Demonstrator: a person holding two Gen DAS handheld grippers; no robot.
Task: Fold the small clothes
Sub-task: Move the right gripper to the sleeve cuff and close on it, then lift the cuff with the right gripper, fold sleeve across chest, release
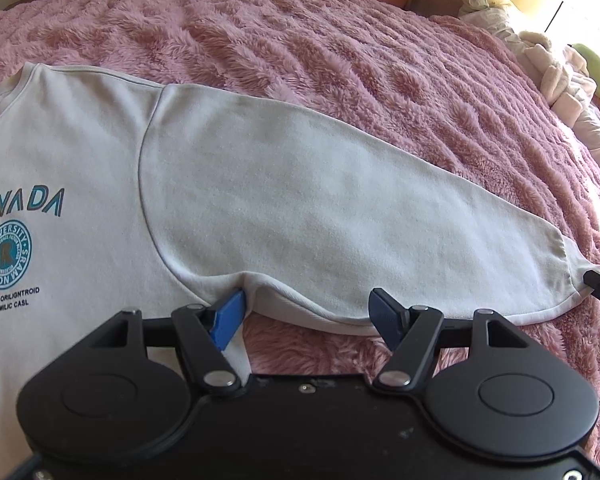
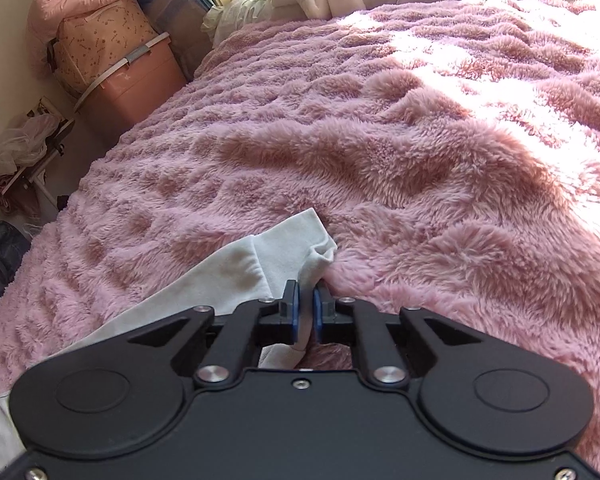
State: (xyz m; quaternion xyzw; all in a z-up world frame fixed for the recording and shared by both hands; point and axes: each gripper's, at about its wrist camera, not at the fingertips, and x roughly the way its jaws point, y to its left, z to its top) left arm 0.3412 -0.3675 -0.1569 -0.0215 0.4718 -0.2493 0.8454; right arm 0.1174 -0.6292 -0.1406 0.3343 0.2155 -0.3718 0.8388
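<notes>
One cuff (image 2: 318, 258) in right hand-held gripper (image 2: 306, 308)

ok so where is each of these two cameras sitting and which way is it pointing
Left wrist: rides on the left gripper, looking along its open fingers at the white sweatshirt and its spread sleeve on the pink blanket.
Right wrist: rides on the right gripper, looking across the blanket toward a storage box beside the bed; its fingers pinch the sleeve's cuff.
Shared: sleeve and blanket; the right gripper's tip shows at the left view's right edge.
</notes>
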